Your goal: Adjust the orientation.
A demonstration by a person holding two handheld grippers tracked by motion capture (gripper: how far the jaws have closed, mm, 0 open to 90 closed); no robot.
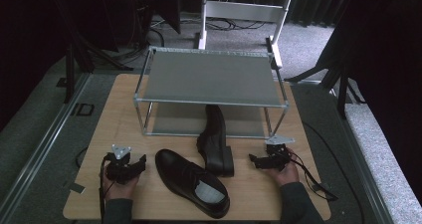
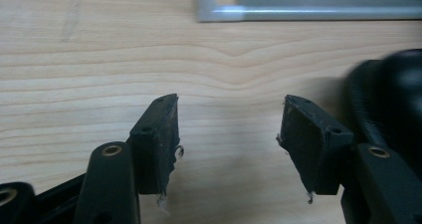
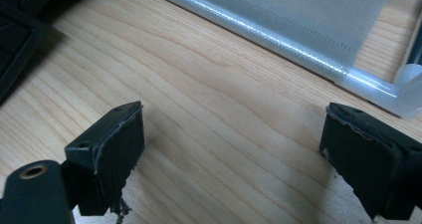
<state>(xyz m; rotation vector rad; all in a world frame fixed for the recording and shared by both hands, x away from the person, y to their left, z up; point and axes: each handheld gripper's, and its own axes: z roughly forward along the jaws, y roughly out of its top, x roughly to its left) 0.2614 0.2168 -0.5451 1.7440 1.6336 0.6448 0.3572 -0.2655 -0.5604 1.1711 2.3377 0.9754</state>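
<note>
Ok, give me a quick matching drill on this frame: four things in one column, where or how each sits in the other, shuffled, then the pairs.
Things:
1. upright shoe
2. tipped shoe
3. left tongs
4. rack

States:
A. on its side, toe under the lower shelf
B. open, beside the upright shoe's toe
C. at the table's far half, both shelves bare
D. on its sole, insole showing

Pairs: 1-D, 2-A, 3-B, 4-C
</note>
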